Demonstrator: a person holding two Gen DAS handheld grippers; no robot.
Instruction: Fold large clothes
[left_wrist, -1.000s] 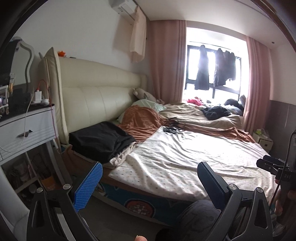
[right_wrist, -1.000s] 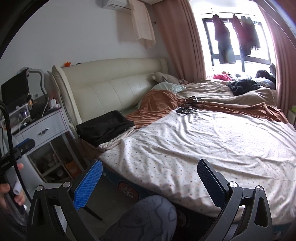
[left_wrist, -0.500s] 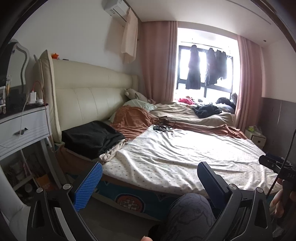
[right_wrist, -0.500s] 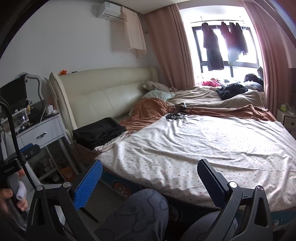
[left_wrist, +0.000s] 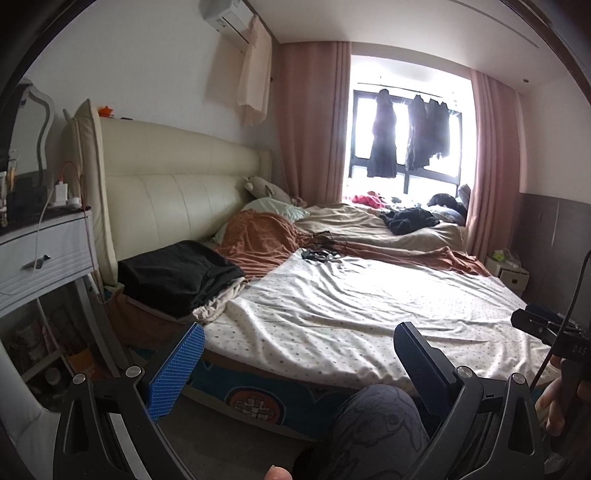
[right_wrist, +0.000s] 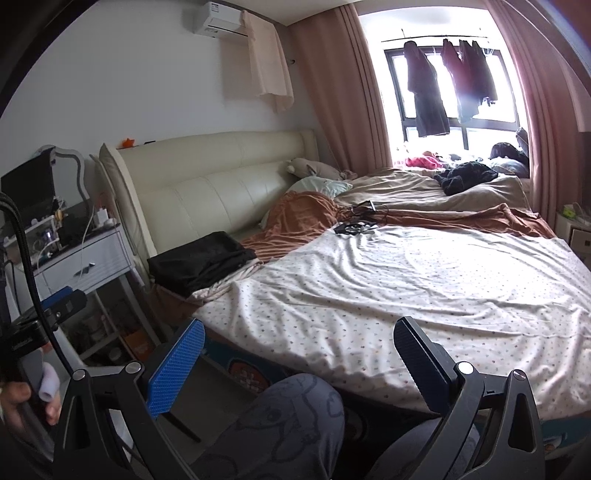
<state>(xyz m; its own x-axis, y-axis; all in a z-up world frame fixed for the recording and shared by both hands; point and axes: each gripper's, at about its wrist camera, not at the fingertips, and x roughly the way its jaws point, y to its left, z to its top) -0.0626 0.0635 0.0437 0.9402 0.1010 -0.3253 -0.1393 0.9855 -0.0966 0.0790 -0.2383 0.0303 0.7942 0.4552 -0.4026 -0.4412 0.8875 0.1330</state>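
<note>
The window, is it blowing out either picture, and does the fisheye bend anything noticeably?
Left wrist view: the window is overexposed, leaving the hanging clothes as silhouettes and the near floor dim. Right wrist view: flare spreads from the window onto the curtain. Both views: the headboard curves, and the corners go black.

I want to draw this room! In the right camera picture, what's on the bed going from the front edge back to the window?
Dotted white sheet → tangle of black cables → tan blanket → crumpled black garment → hanging dark clothes in the window.
</note>
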